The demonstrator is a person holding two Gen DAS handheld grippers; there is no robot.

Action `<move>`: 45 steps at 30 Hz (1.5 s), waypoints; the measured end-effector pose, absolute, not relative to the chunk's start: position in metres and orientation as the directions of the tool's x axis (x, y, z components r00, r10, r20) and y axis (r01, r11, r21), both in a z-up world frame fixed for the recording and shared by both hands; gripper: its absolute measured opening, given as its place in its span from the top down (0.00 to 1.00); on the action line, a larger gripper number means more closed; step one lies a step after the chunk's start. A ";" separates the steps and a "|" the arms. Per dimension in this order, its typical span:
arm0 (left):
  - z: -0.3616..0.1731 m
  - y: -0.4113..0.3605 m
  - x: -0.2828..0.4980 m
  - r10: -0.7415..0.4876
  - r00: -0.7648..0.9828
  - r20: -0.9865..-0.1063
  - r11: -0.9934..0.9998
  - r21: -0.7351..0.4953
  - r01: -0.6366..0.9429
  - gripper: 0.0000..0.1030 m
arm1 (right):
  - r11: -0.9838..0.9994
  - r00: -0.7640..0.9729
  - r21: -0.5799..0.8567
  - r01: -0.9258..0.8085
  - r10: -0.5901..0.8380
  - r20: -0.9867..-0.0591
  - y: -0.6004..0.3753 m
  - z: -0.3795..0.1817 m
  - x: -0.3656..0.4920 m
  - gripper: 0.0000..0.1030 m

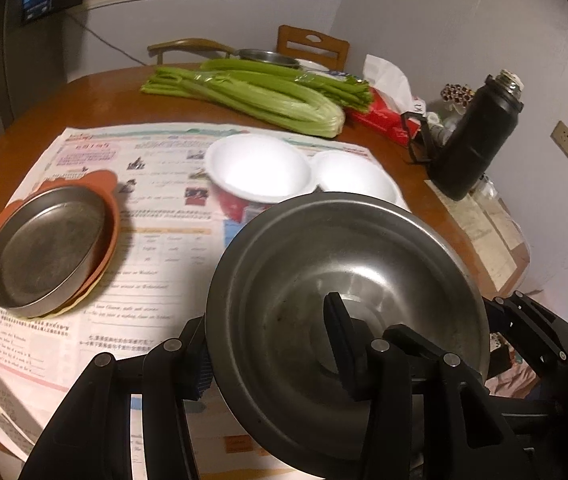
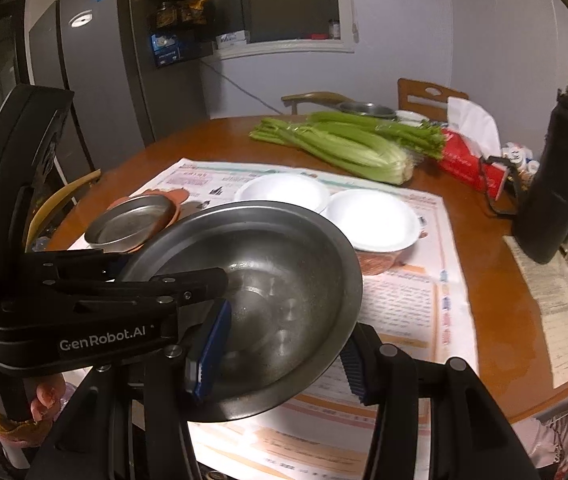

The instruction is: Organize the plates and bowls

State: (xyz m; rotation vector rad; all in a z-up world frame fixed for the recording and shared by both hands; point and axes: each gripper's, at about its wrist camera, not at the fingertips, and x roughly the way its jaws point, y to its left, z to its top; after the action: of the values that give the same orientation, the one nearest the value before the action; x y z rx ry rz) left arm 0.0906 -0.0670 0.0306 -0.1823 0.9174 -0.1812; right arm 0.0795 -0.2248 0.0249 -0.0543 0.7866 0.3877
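Newspaper covers your table. Left gripper pinches the bowl's rim at seven o'clock, lifted to stack; right gripper hangs wide underneath.

Dim room, one warm light from overhead; strong fisheye warp.

White bowls blown out by glare; bright patch on newspaper. Steel bowl shows soft highlights and throws shadow on the paper beneath. Corners vignetted black, table edge bowed. Print and near grippers soft, slightly blurred.
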 end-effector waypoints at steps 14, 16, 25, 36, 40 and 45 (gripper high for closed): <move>0.000 -0.047 0.102 -0.213 0.556 -0.804 0.971 -0.235 0.032 0.52 | 0.914 0.556 0.112 -0.389 0.330 -0.763 -0.199 -0.010 0.091 0.49; -0.005 -0.047 0.105 -0.210 0.549 -0.809 0.972 -0.233 0.028 0.52 | 0.915 0.546 0.117 -0.387 0.329 -0.770 -0.199 -0.015 0.094 0.49; -0.017 -0.048 0.111 -0.195 0.528 -0.827 0.976 -0.219 0.018 0.51 | 0.912 0.522 0.144 -0.383 0.343 -0.781 -0.201 -0.029 0.100 0.49; -0.022 -0.049 0.113 -0.182 0.524 -0.832 0.978 -0.209 0.008 0.51 | 0.906 0.509 0.173 -0.386 0.366 -0.779 -0.206 -0.035 0.103 0.49; -0.019 -0.048 0.112 -0.180 0.531 -0.828 0.978 -0.211 0.003 0.51 | 0.908 0.515 0.171 -0.382 0.363 -0.777 -0.207 -0.033 0.103 0.49; -0.012 -0.046 0.109 -0.174 0.547 -0.819 0.978 -0.210 -0.003 0.51 | 0.915 0.526 0.168 -0.367 0.353 -0.774 -0.213 -0.031 0.104 0.49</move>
State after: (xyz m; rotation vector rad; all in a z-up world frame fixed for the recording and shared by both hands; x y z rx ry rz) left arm 0.1086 -0.0464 -0.0120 -0.1952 0.9886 -0.1022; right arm 0.1035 -0.2126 -0.0306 -0.0163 0.9219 0.4303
